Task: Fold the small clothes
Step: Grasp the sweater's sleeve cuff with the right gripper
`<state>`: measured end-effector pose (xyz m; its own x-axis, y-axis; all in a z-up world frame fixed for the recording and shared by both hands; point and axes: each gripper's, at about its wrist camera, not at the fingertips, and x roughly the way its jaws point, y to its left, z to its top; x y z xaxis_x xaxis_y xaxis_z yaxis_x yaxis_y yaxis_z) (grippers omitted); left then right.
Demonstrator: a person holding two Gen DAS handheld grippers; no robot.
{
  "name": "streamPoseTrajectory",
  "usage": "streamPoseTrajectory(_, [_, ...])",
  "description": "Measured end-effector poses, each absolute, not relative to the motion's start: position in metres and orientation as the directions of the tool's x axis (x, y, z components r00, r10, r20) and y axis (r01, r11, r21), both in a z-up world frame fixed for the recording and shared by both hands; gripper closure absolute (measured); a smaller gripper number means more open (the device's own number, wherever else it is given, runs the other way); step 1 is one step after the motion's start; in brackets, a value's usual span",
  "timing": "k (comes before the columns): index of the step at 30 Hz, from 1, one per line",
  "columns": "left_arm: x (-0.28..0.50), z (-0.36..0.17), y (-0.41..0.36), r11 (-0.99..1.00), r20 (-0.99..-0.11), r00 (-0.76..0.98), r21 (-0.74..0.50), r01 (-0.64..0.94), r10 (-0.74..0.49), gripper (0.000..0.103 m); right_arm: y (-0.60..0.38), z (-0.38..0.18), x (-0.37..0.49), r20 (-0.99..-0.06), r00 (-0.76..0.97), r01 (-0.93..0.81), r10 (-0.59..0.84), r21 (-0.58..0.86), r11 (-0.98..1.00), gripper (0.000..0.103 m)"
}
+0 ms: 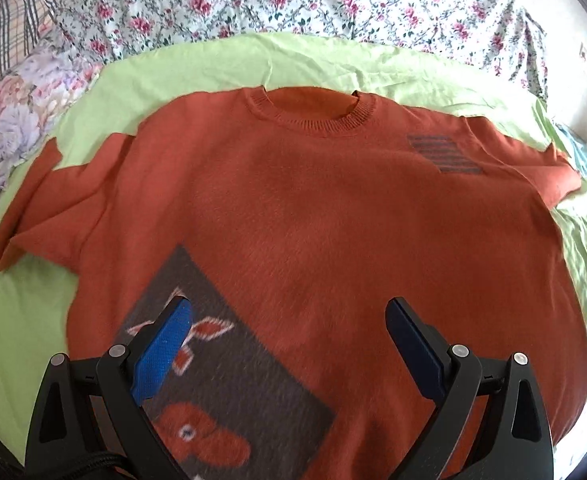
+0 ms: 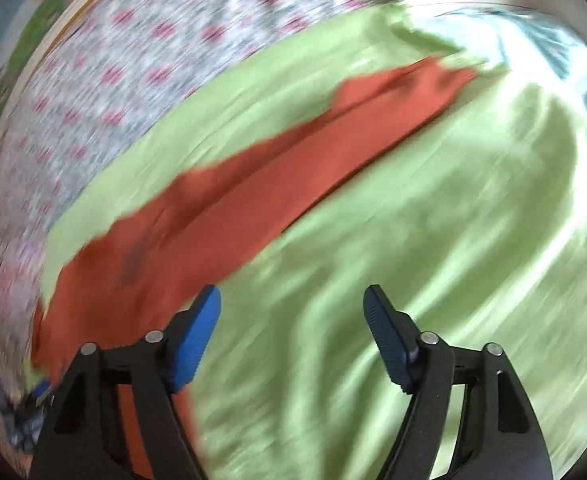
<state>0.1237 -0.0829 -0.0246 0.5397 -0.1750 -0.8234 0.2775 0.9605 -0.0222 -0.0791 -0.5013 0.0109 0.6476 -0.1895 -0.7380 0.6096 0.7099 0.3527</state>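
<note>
Sweater (image 1: 313, 216) lies flat, front up, on the green sheet (image 1: 197, 68).
My left claw (image 1: 289, 344) hangs wide open over its bottom part, my right claw (image 2: 293, 336) wide open beside its sleeve (image 2: 253, 184); both hold nothing. I should grab edges evenly.

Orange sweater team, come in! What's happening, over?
Left gripper open over sweater hem. Right gripper open, empty, beside the sleeve. Sweater flat on green sheet, unfolded. Nothing blocking.

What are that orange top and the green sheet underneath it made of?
The orange sweater looks knitted, perhaps wool or acrylic: ribbed collar, matte fuzzy surface, woven-in dark panel. The green sheet looks like thin, smooth woven cloth, maybe cotton or a blend: fine creases, and a slight sheen in the blurred right wrist view.
</note>
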Motion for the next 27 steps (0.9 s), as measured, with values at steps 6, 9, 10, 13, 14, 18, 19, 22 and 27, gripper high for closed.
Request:
streamPoseTrajectory(6, [0.142, -0.037, -0.101, 0.958, -0.845, 0.507, -0.025, 0.285, -0.173, 0.005, -0.612, 0.025, -0.067, -0.736, 0.584, 0.741, -0.343, 0.311, 0.595, 0.055])
streamPoseTrajectory(9, [0.152, -0.043, -0.109, 0.957, -0.850, 0.499, -0.020, 0.288, -0.168, 0.005, -0.671, 0.011, -0.061, -0.746, 0.557, 0.786, -0.365, 0.330, 0.523, 0.062])
streamPoseTrajectory(10, [0.156, -0.045, -0.111, 0.957, -0.853, 0.496, -0.018, 0.289, -0.165, 0.005, -0.684, 0.005, -0.059, -0.752, 0.541, 0.800, -0.377, 0.321, 0.507, 0.063])
streamPoseTrajectory(13, [0.159, -0.049, -0.113, 0.958, -0.859, 0.486, -0.015, 0.287, -0.159, 0.005, -0.719, -0.014, -0.046, -0.766, 0.518, 0.824, -0.382, 0.326, 0.464, 0.064])
streamPoseTrajectory(14, [0.160, -0.050, -0.113, 0.958, -0.861, 0.484, -0.016, 0.286, -0.158, 0.005, -0.728, -0.018, -0.043, -0.762, 0.520, 0.826, -0.387, 0.331, 0.457, 0.067])
streamPoseTrajectory(18, [0.162, -0.051, -0.105, 0.961, -0.859, 0.484, -0.029, 0.276, -0.165, 0.005, -0.740, -0.021, -0.031, -0.753, 0.545, 0.811, -0.368, 0.361, 0.461, 0.095])
streamPoseTrajectory(19, [0.160, -0.050, -0.101, 0.962, -0.857, 0.487, -0.036, 0.270, -0.169, 0.005, -0.735, -0.017, -0.030, -0.748, 0.553, 0.805, -0.368, 0.366, 0.466, 0.095])
streamPoseTrajectory(22, [0.156, -0.048, -0.091, 0.964, -0.854, 0.486, -0.064, 0.259, -0.187, 0.005, -0.705, 0.001, -0.026, -0.706, 0.621, 0.747, -0.340, 0.401, 0.531, 0.095])
streamPoseTrajectory(27, [0.146, -0.045, -0.074, 0.965, -0.847, 0.492, -0.088, 0.248, -0.203, 0.005, -0.611, 0.036, 0.002, -0.651, 0.730, 0.589, -0.207, 0.446, 0.674, 0.096])
